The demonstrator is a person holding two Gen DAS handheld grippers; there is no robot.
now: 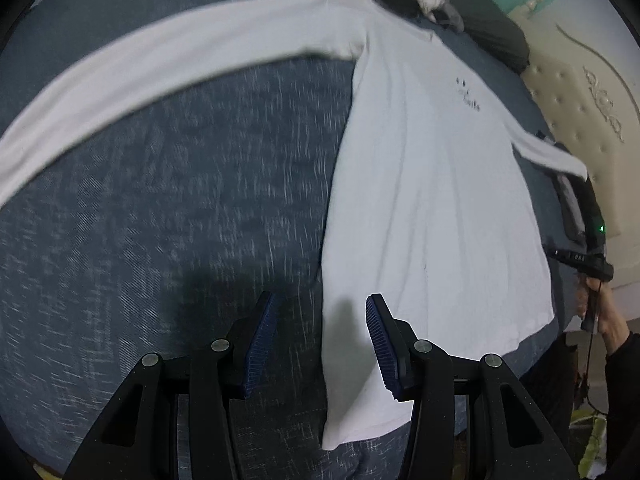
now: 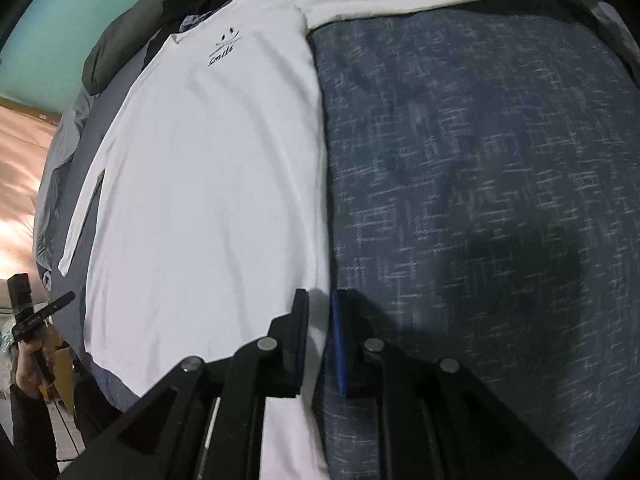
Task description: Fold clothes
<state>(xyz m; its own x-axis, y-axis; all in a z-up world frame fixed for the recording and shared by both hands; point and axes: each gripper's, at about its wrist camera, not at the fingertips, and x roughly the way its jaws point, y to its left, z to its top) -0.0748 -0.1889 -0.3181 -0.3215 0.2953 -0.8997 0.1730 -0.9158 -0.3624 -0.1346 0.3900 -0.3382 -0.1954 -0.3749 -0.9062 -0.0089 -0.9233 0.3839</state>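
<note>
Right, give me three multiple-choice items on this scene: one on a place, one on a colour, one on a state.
1. Where is the small black print on the long-sleeved fabric shirt?
A. on the chest near the collar
B. on a cuff
C. at the hem

2. What colour is the shirt?
A. red
B. white
C. black

3. How do the fingers of the left tool stand?
A. shut tight
B. holding a sock
C. open

Answers:
1 A: the print sits just under the neckline.
2 B: the shirt is white against the blue-grey speckled bed cover.
3 C: a wide gap shows between the fingers, over the shirt's side edge.
</note>
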